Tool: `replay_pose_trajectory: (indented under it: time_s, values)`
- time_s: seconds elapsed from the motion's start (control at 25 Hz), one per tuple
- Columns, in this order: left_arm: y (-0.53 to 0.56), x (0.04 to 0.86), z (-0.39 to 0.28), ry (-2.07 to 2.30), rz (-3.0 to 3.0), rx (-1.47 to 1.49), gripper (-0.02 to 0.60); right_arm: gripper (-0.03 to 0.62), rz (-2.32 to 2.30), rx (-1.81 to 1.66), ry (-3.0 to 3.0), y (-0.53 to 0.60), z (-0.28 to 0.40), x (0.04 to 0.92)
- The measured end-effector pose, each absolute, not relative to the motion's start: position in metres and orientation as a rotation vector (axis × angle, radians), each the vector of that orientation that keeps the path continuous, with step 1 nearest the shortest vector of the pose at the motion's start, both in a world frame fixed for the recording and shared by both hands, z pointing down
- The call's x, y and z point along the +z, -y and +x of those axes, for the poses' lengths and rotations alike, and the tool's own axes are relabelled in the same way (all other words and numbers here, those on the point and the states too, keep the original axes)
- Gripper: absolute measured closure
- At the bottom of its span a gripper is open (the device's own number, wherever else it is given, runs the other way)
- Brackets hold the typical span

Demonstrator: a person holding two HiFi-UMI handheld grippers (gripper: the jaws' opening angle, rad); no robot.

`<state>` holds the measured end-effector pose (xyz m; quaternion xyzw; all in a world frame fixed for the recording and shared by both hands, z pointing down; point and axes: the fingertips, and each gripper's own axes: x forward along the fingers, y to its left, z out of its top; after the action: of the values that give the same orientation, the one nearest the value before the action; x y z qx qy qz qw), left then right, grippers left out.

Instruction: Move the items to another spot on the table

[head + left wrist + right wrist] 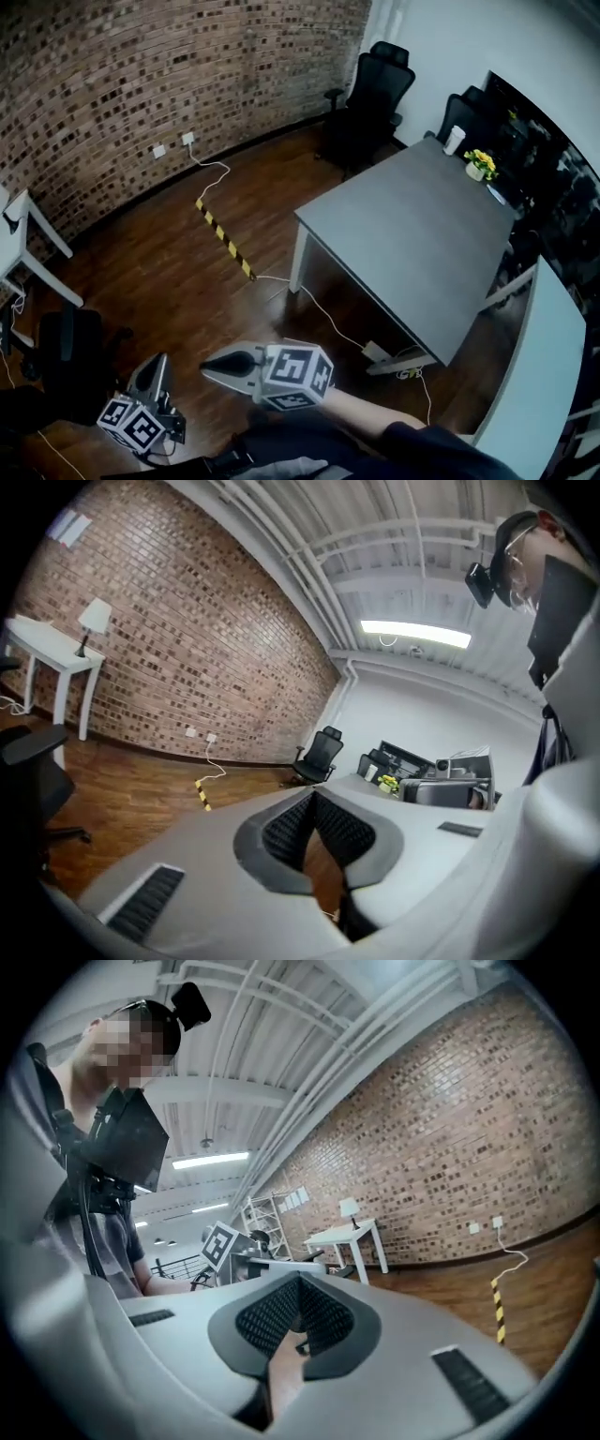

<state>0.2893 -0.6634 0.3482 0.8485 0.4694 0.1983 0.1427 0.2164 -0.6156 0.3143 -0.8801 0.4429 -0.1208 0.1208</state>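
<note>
A grey table [412, 234] stands at the right of the head view. On its far end are a white cup [455, 139] and a small pot of yellow flowers [480, 165]; the flowers [387, 782] also show far off in the left gripper view. Both grippers hang over the wooden floor, well short of the table. My left gripper [160, 360] is at the bottom left, shut and holding nothing [314, 796]. My right gripper [206, 367] points left beside it, also shut with nothing in it [300, 1280].
Black office chairs [375, 89] stand beyond the table's far end. A white cable [323, 314] and a yellow-black floor strip [225, 239] cross the floor. A white side table [23, 239] with a lamp [92, 619] stands by the brick wall. A dark chair [70, 352] is at the lower left.
</note>
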Motion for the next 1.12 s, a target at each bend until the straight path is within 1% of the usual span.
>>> replay_pose_trajectory:
  time_s: [0.2,0.36,0.52,0.8,0.96,1.12]
  values:
    - [0.579,0.358,0.283,-1.706,2.269,0.677,0.578,0.612,-2.756,-0.346,-0.884,0.543,0.206,0.313]
    - [0.51,0.348,0.262,-1.989,2.081,0.676,0.578,0.612,-2.862,-0.326,-0.563,0.484,0.179,0.31]
    - [0.451,0.351,0.245,-2.201,1.962,0.68,0.578,0.612,-2.873,-0.276,-0.326,0.439,0.157,0.317]
    - [0.372,0.366,0.224,-2.378,1.917,0.742,0.578,0.609,-2.745,-0.048,-0.012,0.336,0.137,0.324]
    - [0.32,0.35,0.218,-2.483,1.924,0.721,0.578,0.611,-2.662,0.124,0.033,0.275,0.134,0.304]
    - [0.28,0.334,0.221,-2.458,1.892,0.716,0.578,0.611,-2.597,0.252,0.009,0.237,0.134,0.296]
